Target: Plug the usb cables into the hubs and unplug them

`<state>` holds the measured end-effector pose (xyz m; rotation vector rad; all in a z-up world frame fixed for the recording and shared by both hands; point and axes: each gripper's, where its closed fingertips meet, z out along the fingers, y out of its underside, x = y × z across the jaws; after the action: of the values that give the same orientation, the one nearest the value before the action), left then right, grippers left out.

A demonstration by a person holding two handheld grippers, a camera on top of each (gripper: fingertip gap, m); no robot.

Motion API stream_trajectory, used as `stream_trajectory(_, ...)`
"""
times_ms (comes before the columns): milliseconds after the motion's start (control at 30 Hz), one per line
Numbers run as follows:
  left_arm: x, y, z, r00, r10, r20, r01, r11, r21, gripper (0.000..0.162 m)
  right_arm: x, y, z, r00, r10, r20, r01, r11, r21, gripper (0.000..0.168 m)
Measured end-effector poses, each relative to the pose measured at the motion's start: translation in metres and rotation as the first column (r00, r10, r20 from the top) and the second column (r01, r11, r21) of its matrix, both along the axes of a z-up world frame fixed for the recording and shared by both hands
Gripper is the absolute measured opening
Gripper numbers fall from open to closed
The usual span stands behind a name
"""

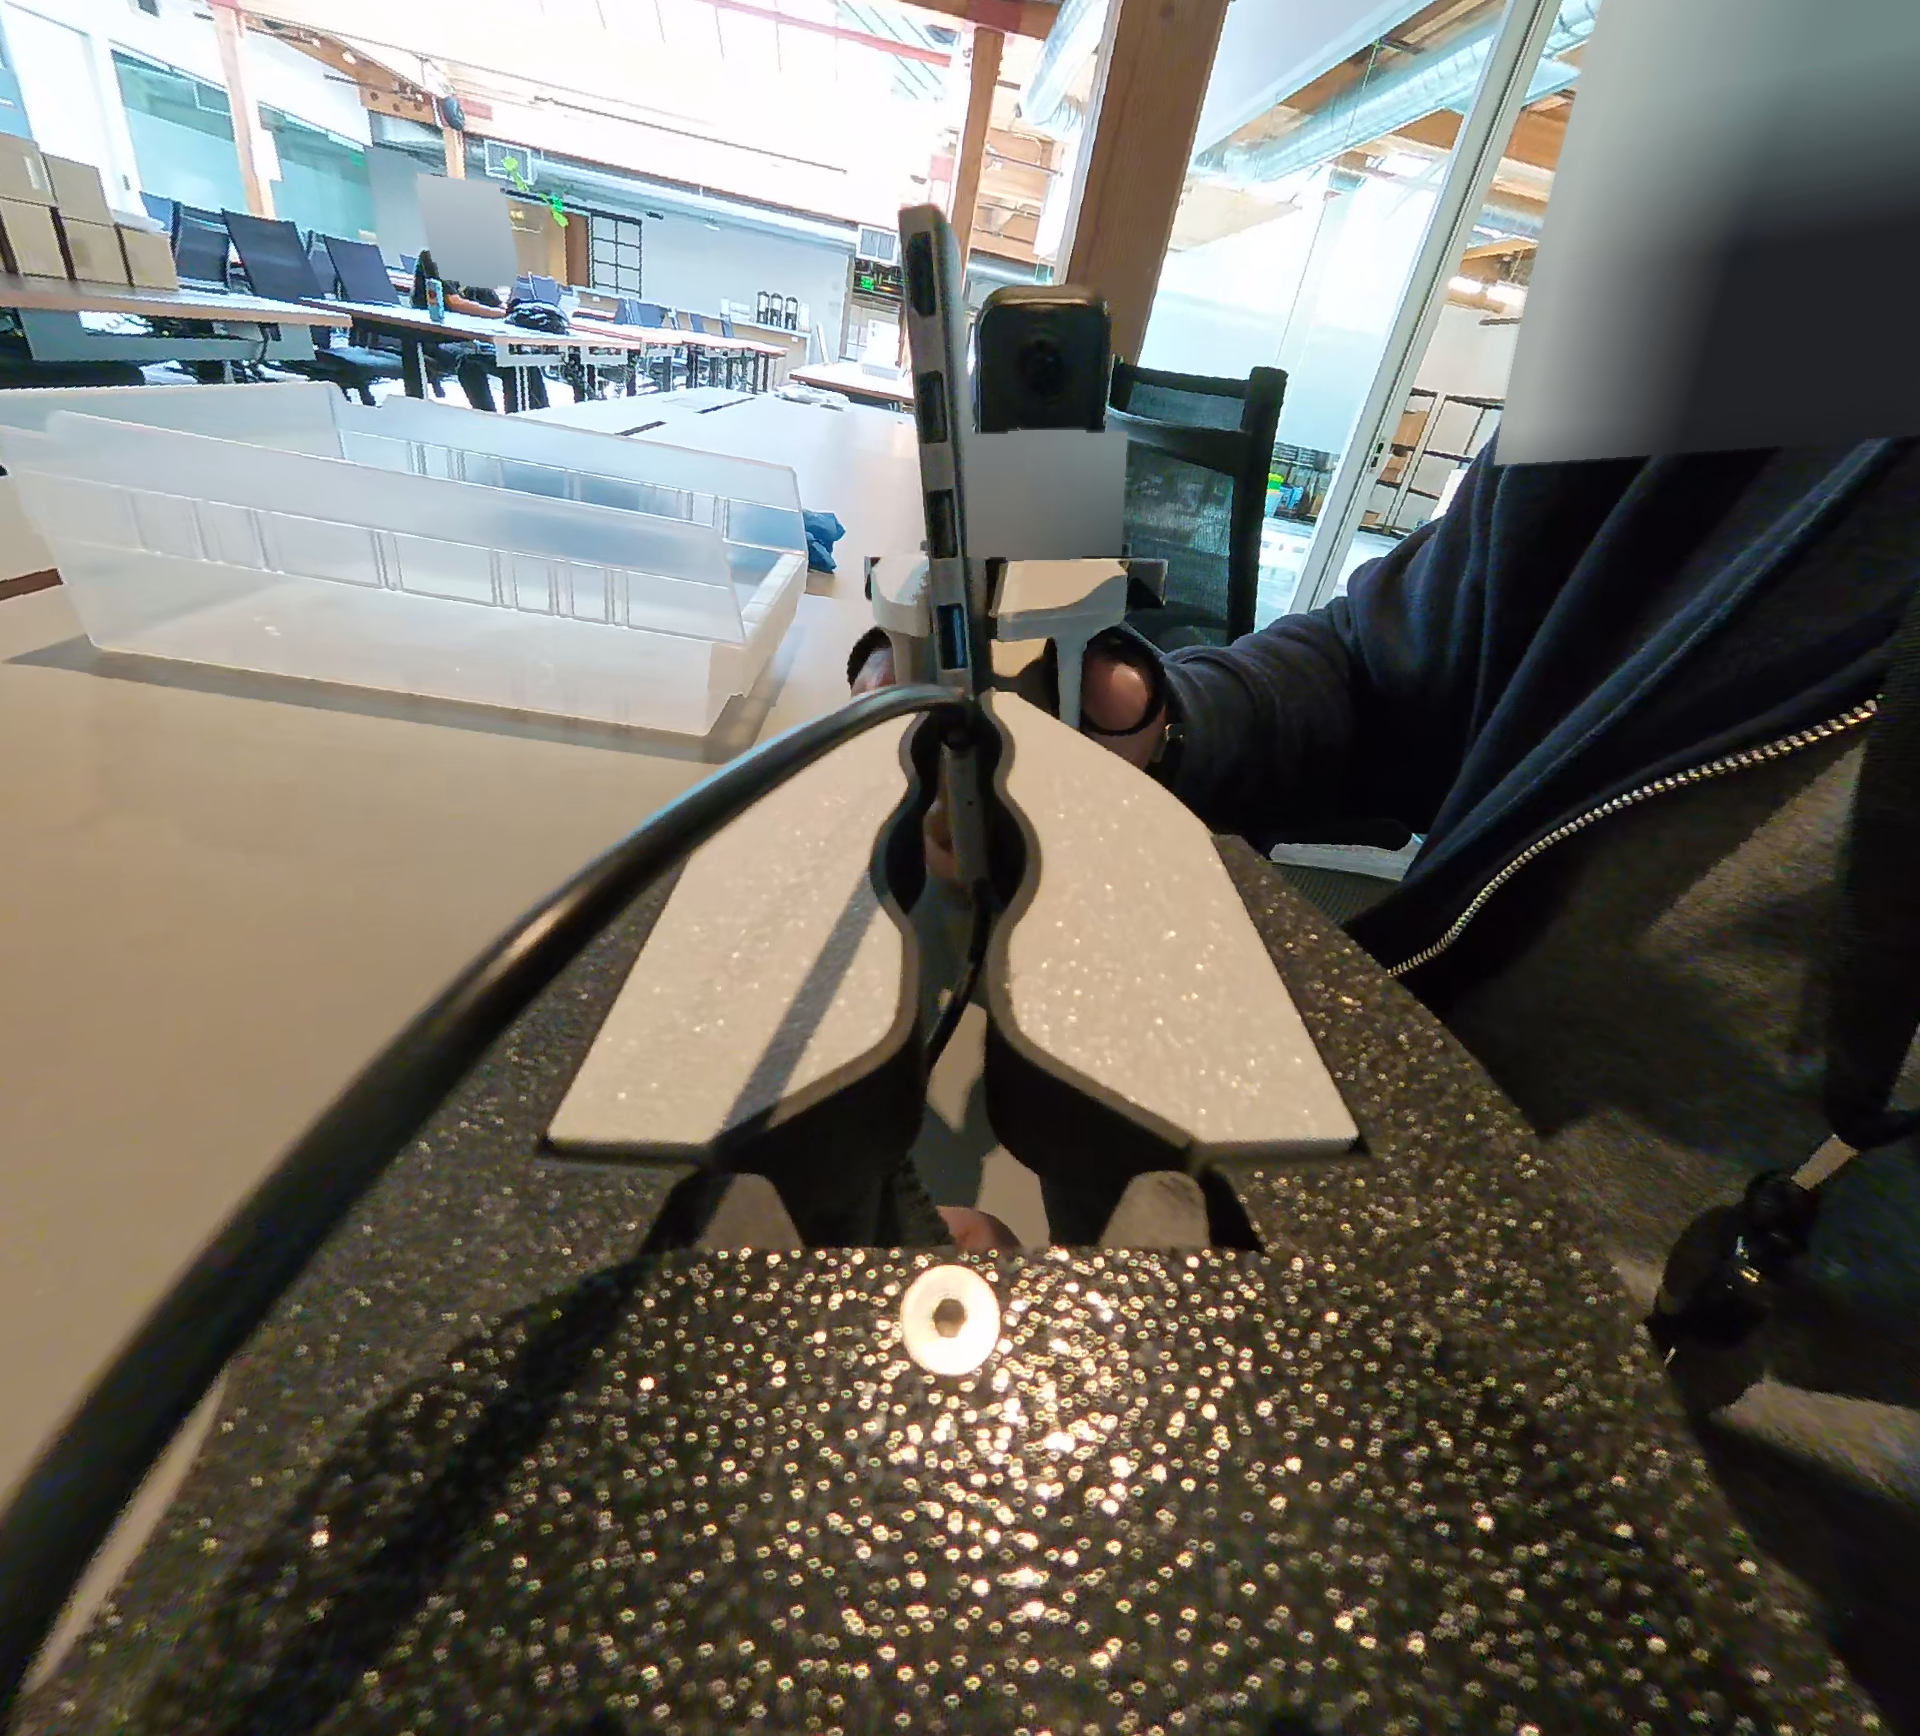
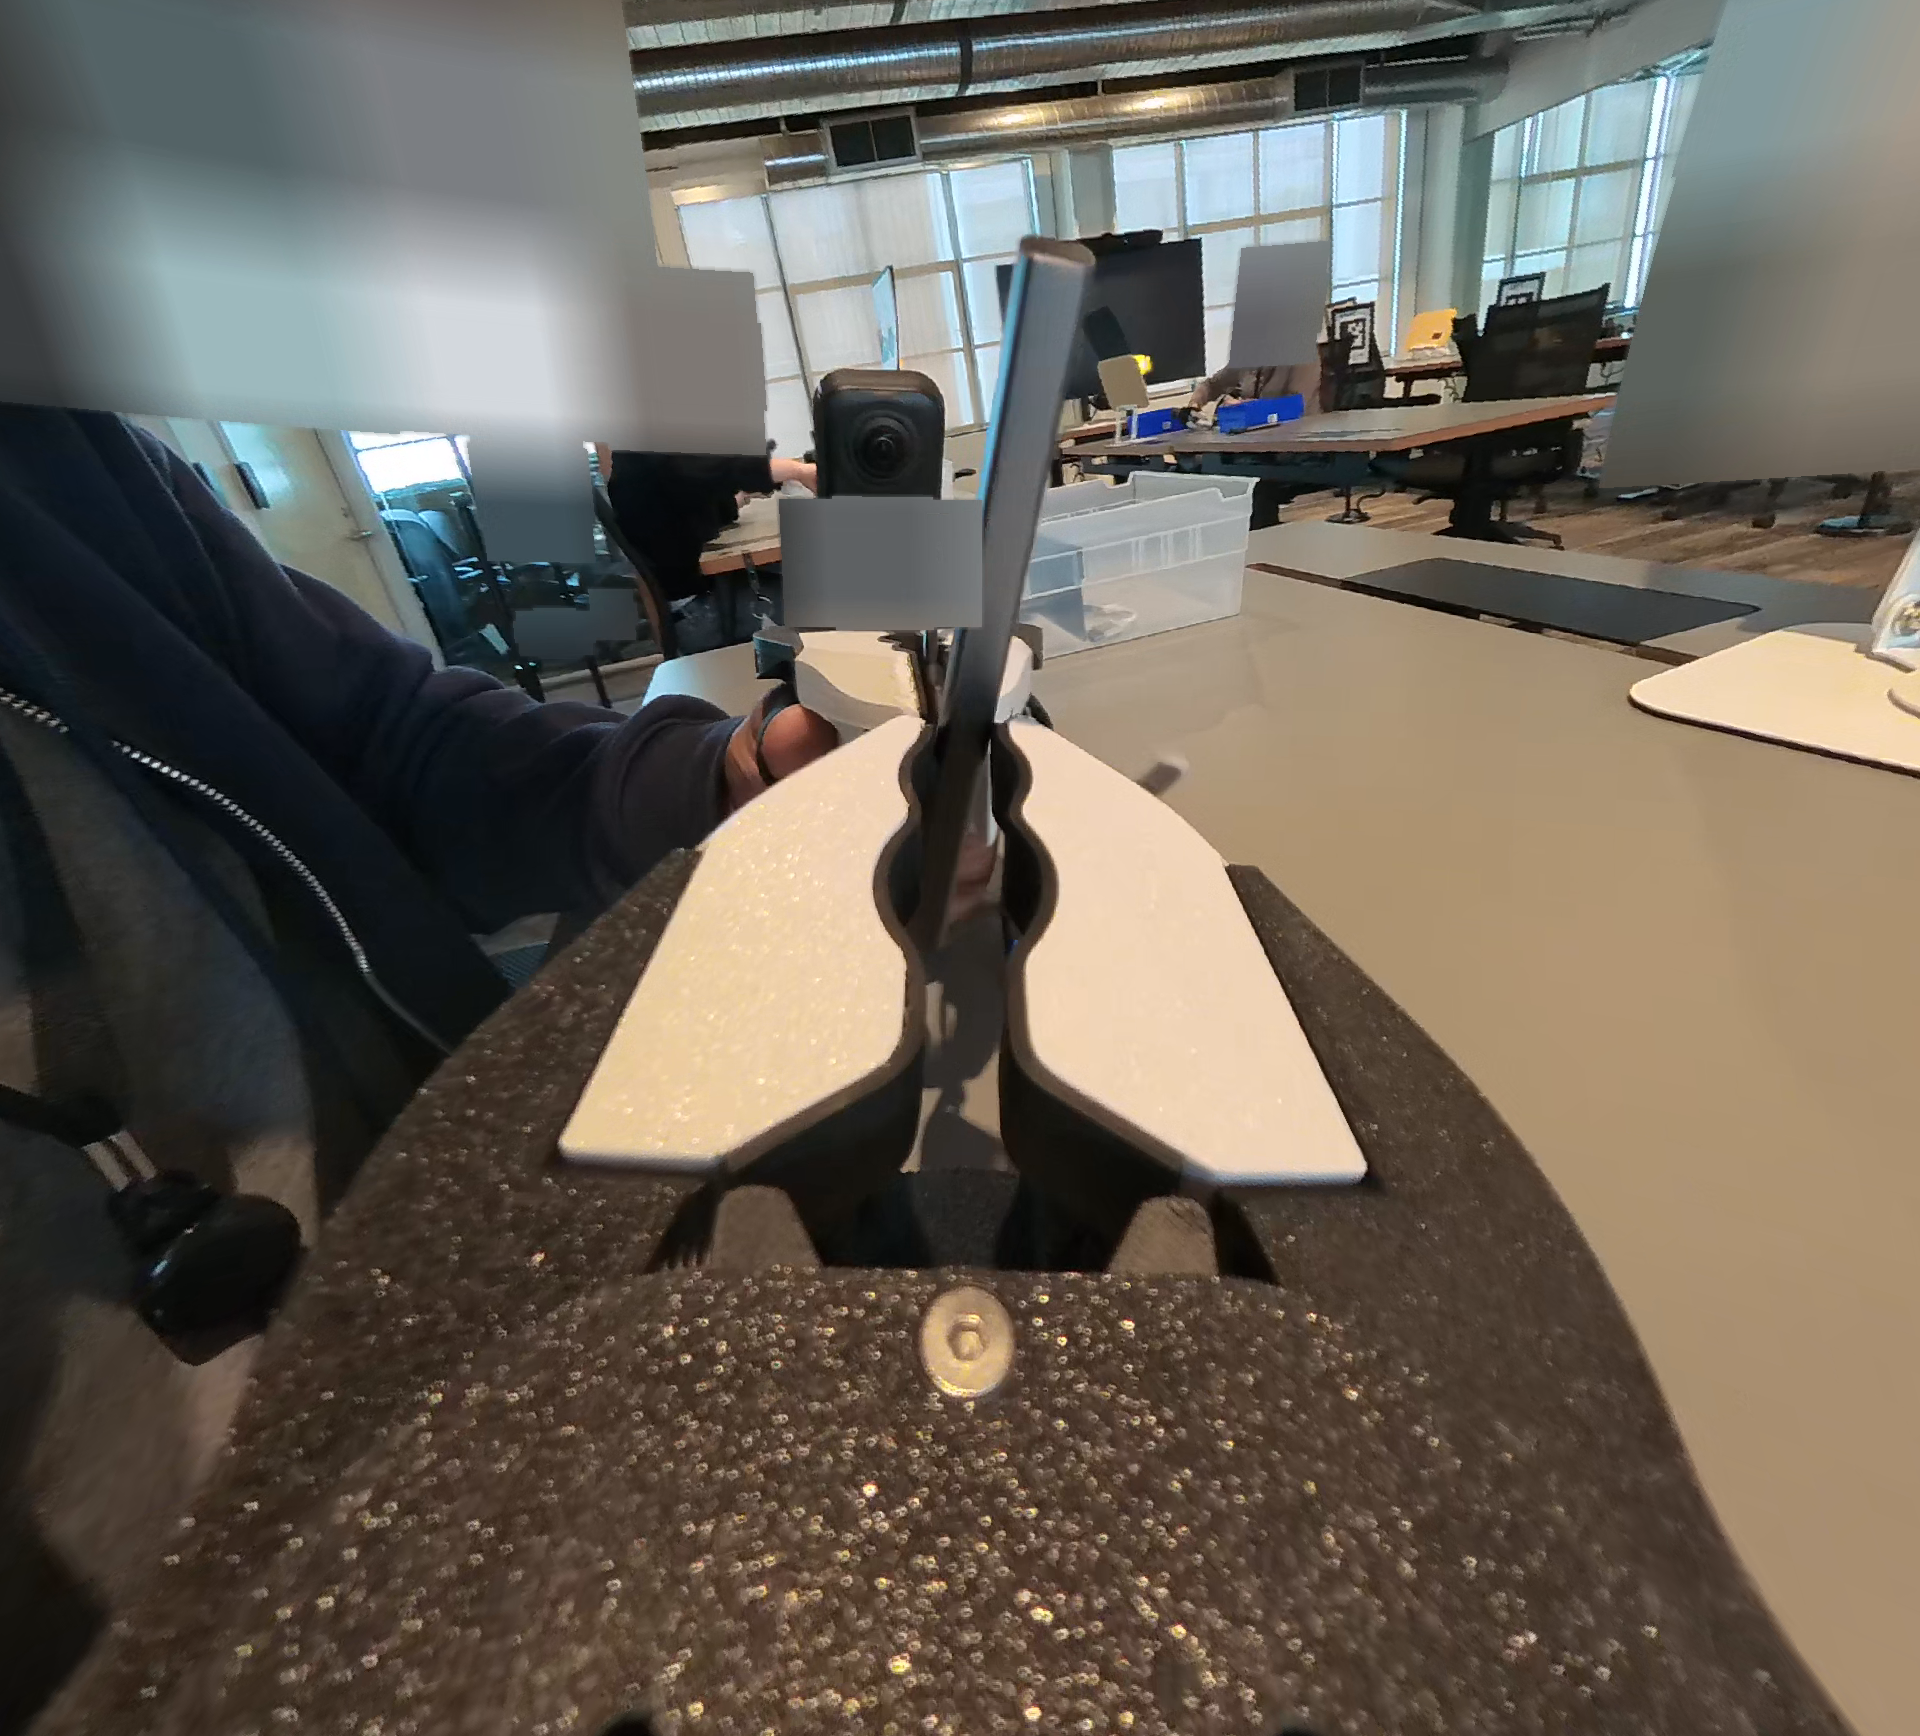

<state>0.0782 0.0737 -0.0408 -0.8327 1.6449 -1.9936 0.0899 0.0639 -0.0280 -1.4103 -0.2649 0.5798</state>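
A slim grey USB hub (image 1: 935,439) stands upright on edge above the grey table, its row of ports facing me in the left wrist view. My left gripper (image 1: 961,730) is shut on its lower part. A black cable (image 1: 582,907) curves from the hub's lower end, at my fingertips, down to the lower left. The right gripper (image 1: 971,606) faces me from behind, its white fingers on both sides of the same hub. In the right wrist view my right gripper (image 2: 956,751) is shut on the hub (image 2: 1013,491), seen from its plain edge, with the left gripper (image 2: 935,678) opposite.
A clear plastic bin (image 1: 416,564) sits on the grey table (image 1: 208,855) behind left; it also shows in the right wrist view (image 2: 1143,554). A white stand base (image 2: 1787,699) and a black mat (image 2: 1538,595) lie at the right. The person's dark sleeve (image 1: 1455,647) is close by. My left and right fingertips are right by each other.
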Motion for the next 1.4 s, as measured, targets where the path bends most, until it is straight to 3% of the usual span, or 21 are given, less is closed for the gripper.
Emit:
stream_trajectory(433, 0.0, 0.0, 0.002, 1.0, -0.001, 0.008, 0.001, 1.0, -0.01, 0.006, -0.004, 0.003, -0.002, 0.999, 0.006, -0.039, -0.006, 1.0, -0.003, 0.009)
stream_trajectory(700, -0.004, -0.003, 0.01, 0.999, -0.04, 0.017, 0.041, 0.997, -0.07, 0.006, -0.009, -0.003, 0.006, 1.0, -0.019, 0.0, 0.019, 0.991, 0.133, 0.009)
stream_trajectory(1400, 0.001, -0.005, 0.014, 0.999, -0.035, -0.002, 0.034, 0.982, -0.188, 0.007, -0.004, 0.005, 0.018, 0.984, -0.043, -0.175, 0.073, 0.983, 0.166, 0.009)
